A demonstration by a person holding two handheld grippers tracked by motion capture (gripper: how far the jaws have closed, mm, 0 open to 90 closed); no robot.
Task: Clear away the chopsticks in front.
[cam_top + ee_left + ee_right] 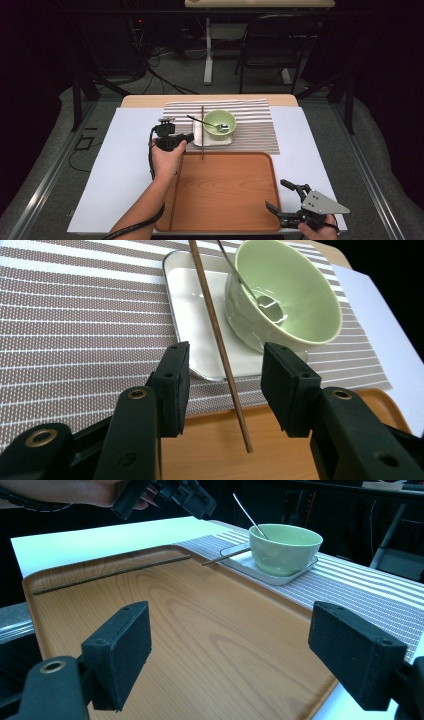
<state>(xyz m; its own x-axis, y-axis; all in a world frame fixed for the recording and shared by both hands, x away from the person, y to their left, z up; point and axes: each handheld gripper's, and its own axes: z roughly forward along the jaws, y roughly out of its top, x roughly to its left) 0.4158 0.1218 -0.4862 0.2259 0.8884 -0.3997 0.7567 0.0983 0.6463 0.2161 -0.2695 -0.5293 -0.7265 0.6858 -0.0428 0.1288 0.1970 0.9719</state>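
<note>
The left hand-held gripper (189,137) hovers over the far left corner of the wooden tray (225,200), its jaws spread apart and holding nothing. Between them, in the left gripper view, runs a thin brown chopstick (220,347); its near end lies over the tray rim and its length crosses a white dish (192,305) just ahead. A green bowl (287,295) with a spoon (250,287) in it sits on that dish, ahead and right of the jaws, on a striped mat (75,325). A second chopstick (110,574) lies along the tray's left edge. The right hand-held gripper (280,200) rests at the tray's near right corner on the worktop (120,175), jaws wide open and empty.
</note>
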